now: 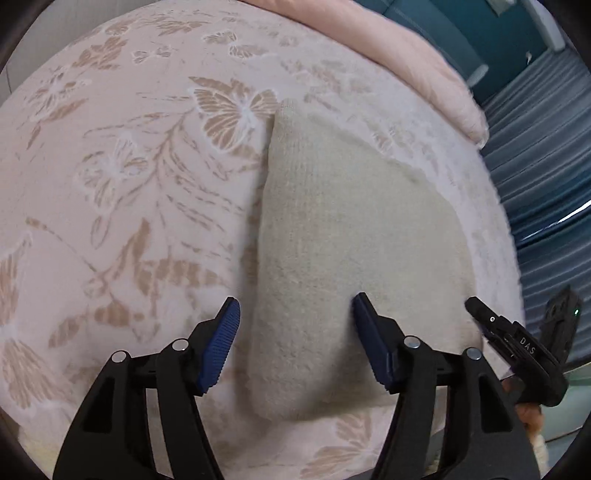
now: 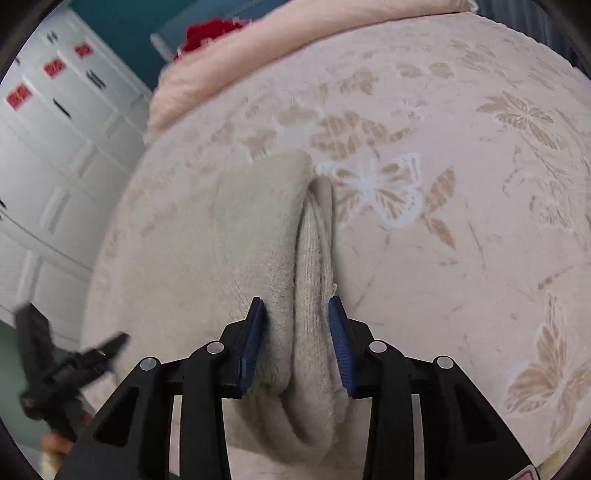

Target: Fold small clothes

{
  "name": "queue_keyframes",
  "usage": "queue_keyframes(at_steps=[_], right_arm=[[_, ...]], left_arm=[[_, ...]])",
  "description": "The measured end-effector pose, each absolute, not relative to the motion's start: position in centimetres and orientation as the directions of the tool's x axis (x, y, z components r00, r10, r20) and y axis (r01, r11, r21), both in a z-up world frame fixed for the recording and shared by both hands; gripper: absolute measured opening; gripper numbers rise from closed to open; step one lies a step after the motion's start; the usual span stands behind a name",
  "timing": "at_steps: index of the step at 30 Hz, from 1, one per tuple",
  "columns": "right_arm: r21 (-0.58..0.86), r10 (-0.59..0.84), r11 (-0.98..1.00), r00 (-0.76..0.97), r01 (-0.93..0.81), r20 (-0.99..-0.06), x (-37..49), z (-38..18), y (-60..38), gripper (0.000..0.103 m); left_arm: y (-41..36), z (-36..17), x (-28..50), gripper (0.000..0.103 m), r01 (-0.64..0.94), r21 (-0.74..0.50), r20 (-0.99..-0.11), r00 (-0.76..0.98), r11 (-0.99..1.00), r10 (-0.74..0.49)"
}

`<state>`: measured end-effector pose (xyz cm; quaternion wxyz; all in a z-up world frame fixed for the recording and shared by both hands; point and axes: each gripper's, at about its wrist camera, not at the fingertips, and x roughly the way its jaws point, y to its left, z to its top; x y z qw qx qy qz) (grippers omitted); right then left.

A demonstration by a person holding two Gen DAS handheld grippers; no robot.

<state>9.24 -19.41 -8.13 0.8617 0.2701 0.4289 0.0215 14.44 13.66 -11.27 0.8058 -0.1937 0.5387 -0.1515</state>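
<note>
While "DAS" shows on the right gripper (image 1: 511,339), its jaws pinch the cream knit (image 2: 299,332), left gripper (image 1: 295,339) jaws apart.

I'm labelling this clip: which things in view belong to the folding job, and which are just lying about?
Job:
- beige knit garment
- right gripper, closed on its bunched edge
- left gripper, open over it
- butterfly-print bedspread, the work surface

Lying about:
- pink pillow
- red item
- white cabinets

One knit garment (image 1: 332,240), two tools (image 1: 295,339).
</note>
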Motion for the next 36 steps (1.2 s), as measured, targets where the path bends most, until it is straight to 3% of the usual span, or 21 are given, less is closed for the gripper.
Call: queue_keyframes(at_steps=[4, 7, 8, 9, 13, 16, 17, 18, 20, 24, 27, 29, 30, 32, 36], right_arm=[[0.385, 0.322, 0.922, 0.615, -0.033, -0.720, 8.7, -5.1, -14.6, 0.027], [0.195, 0.208, 0.978, 0.471, -0.077, -0.857, 10.3, -10.1, -11.4, 0.025], [0.162, 0.174, 0.985, 0.422, -0.064, -0.890, 10.8, -12.0, -11.3, 0.018], [0.160, 0.166, 0.986, 0.442, -0.050, -0.882, 10.5, -12.1, -11.5, 0.011], [0.281, 0.236, 0.960, 0.540, 0.001, -0.808, 8.2, -8.1, -12.7, 0.022], [0.436, 0.344, 0.899, 0.533, 0.052, -0.773, 7.1, -8.7, -14.3, 0.022], [0.423, 0.332, 0.904, 0.515, 0.066, -0.790, 7.1, -9.5, -14.3, 0.021], [0.374, 0.294, 0.925, 0.485, 0.074, -0.823, 7.3, -10.7, -14.2, 0.018], [0.297, 0.238, 0.951, 0.410, 0.087, -0.881, 7.9, -13.3, -14.1, 0.003], [0.372, 0.272, 0.917, 0.461, 0.141, -0.845, 7.3, -11.4, -15.1, 0.000], [0.376, 0.255, 0.914, 0.508, 0.150, -0.823, 6.5, -10.0, -15.6, 0.012], [0.393, 0.255, 0.902, 0.515, 0.179, -0.818, 6.2, -10.5, -16.1, 0.031], [0.353, 0.207, 0.910, 0.500, 0.217, -0.841, 6.1, -11.0, -16.2, 0.049], [0.308, 0.151, 0.916, 0.492, 0.256, -0.857, 6.0, -11.5, -16.6, 0.053], [0.394, 0.232, 0.885, 0.499, 0.248, -0.835, 6.2, -11.8, -16.9, 0.054]], left_arm=[[13.5, -8.6, 12.5, 0.064, 0.050, -0.413, -0.808, 0.440, 0.909, -0.391], [11.6, -8.4, 12.3, 0.066, 0.079, -0.335, -0.842, 0.423, 0.939, -0.336], [11.1, -8.6, 12.2, 0.066, 0.086, -0.314, -0.853, 0.411, 0.945, -0.321], [10.7, -8.5, 12.0, 0.066, 0.091, -0.306, -0.860, 0.401, 0.948, -0.316], [10.4, -8.8, 11.2, 0.069, 0.106, -0.287, -0.869, 0.390, 0.952, -0.306], [10.0, -9.0, 10.8, 0.071, 0.117, -0.222, -0.884, 0.394, 0.968, -0.251], [9.9, -9.1, 10.6, 0.071, 0.122, -0.214, -0.887, 0.391, 0.969, -0.245], [9.7, -9.2, 10.5, 0.071, 0.121, -0.214, -0.889, 0.386, 0.969, -0.245], [9.6, -9.3, 10.2, 0.071, 0.118, -0.229, -0.890, 0.378, 0.966, -0.257], [9.0, -9.2, 9.7, 0.071, 0.125, -0.212, -0.896, 0.370, 0.969, -0.243], [8.9, -9.2, 9.3, 0.071, 0.128, -0.202, -0.900, 0.367, 0.971, -0.236], [8.8, -9.5, 9.1, 0.071, 0.122, -0.196, -0.904, 0.362, 0.973, -0.228], [8.8, -9.7, 9.0, 0.071, 0.118, -0.196, -0.906, 0.357, 0.973, -0.226], [8.8, -9.8, 8.9, 0.071, 0.113, -0.203, -0.907, 0.353, 0.973, -0.231], [9.0, -9.6, 8.3, 0.071, 0.118, -0.184, -0.908, 0.359, 0.976, -0.215]])
